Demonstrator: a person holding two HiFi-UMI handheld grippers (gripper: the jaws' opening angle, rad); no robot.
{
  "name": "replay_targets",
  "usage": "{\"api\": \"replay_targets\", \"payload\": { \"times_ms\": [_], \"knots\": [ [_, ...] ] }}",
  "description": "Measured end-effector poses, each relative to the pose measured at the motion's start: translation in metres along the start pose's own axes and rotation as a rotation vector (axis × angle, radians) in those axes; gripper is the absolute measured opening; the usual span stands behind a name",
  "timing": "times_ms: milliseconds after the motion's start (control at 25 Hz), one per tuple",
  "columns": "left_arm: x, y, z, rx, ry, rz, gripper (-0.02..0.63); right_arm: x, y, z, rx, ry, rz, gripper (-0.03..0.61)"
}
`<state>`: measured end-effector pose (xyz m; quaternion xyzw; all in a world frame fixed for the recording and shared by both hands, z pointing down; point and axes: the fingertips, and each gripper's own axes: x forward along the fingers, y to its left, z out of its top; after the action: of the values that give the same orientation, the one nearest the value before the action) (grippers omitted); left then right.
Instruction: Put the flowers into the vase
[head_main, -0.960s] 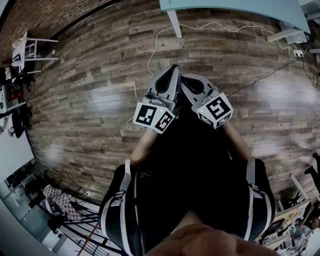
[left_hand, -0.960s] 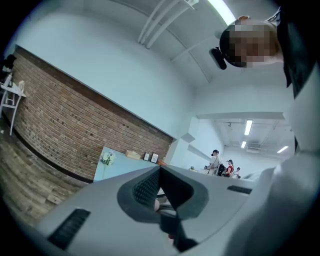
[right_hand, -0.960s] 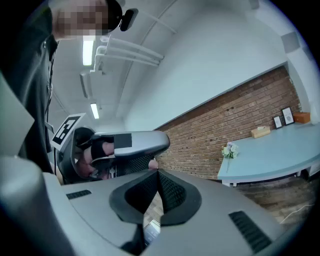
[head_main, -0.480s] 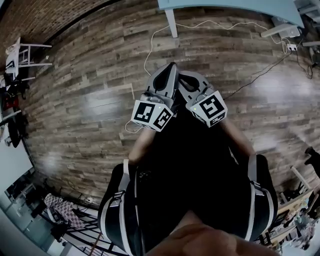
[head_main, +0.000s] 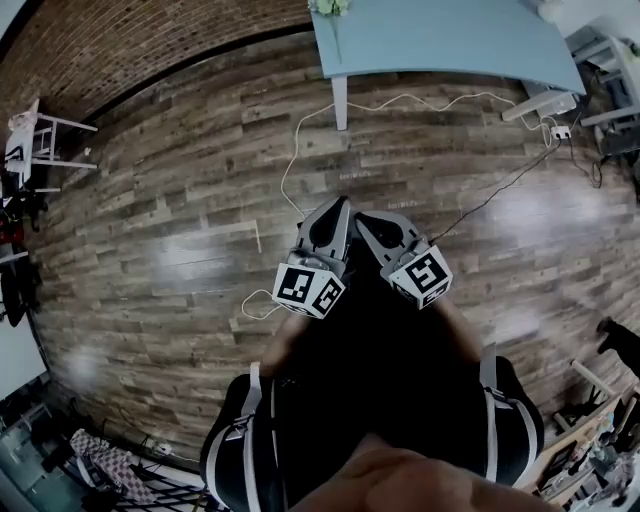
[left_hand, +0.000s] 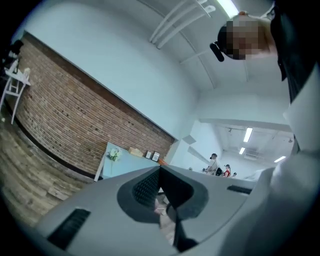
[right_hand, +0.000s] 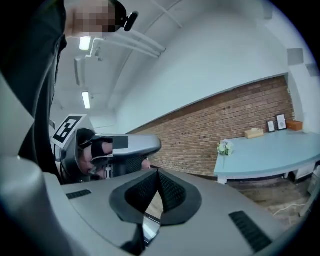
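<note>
Head view, looking steeply down: a person stands on a plank floor (head_main: 170, 210), holding the left gripper (head_main: 338, 207) and the right gripper (head_main: 365, 220) close in front of the body, their tips just beside each other. Each gripper view shows its own two jaws pressed together at the tips with nothing between them, so both grippers are closed and carry nothing. The flowers (head_main: 331, 7), pale blooms on a green stem, are at one corner of a light-blue bench (head_main: 450, 40) along the top of the frame, well apart from both grippers; whether they stand or lie is too small to tell. The right gripper view places that bench before a brick wall (right_hand: 210, 127), with a box (right_hand: 254, 133) and two small picture frames (right_hand: 276, 122) on its far side. A white cable (head_main: 296, 140) trails over the floor from near the bench leg towards the person, and a white chair (head_main: 35, 125) stands at the left edge.
</note>
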<state>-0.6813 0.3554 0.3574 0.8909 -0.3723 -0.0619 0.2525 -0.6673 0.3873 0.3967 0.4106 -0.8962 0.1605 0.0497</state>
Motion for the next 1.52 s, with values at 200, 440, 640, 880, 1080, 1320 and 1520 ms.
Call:
{"api": "replay_targets", "payload": {
  "times_ms": [200, 440, 640, 880, 1080, 1320, 1520],
  "knots": [
    [-0.015, 0.060, -0.004, -0.036, 0.051, 0.107, 0.029, 0.023, -0.014, -0.005, 0.003, 0.080, -0.090, 0.018],
    [-0.018, 0.091, -0.008, -0.058, 0.111, 0.146, 0.029, 0.044, -0.004, -0.013, -0.074, 0.161, -0.063, 0.018],
    [0.008, 0.104, 0.003, -0.070, 0.100, 0.199, 0.029, 0.049, -0.034, -0.007, -0.022, 0.152, -0.067, 0.018],
    [0.050, 0.104, 0.016, -0.070, 0.026, 0.248, 0.029, 0.057, -0.097, 0.009, 0.045, 0.065, -0.105, 0.018],
    [0.099, 0.099, 0.033, 0.024, 0.026, 0.263, 0.029, 0.064, -0.150, 0.038, 0.041, 0.007, -0.075, 0.018],
    [0.144, 0.100, 0.040, 0.052, 0.006, 0.319, 0.029, 0.053, -0.208, 0.045, 0.086, -0.020, -0.091, 0.018],
    [0.167, 0.103, 0.039, 0.055, 0.022, 0.361, 0.029, 0.061, -0.231, 0.046, 0.113, -0.012, -0.046, 0.018]
  ]
}}
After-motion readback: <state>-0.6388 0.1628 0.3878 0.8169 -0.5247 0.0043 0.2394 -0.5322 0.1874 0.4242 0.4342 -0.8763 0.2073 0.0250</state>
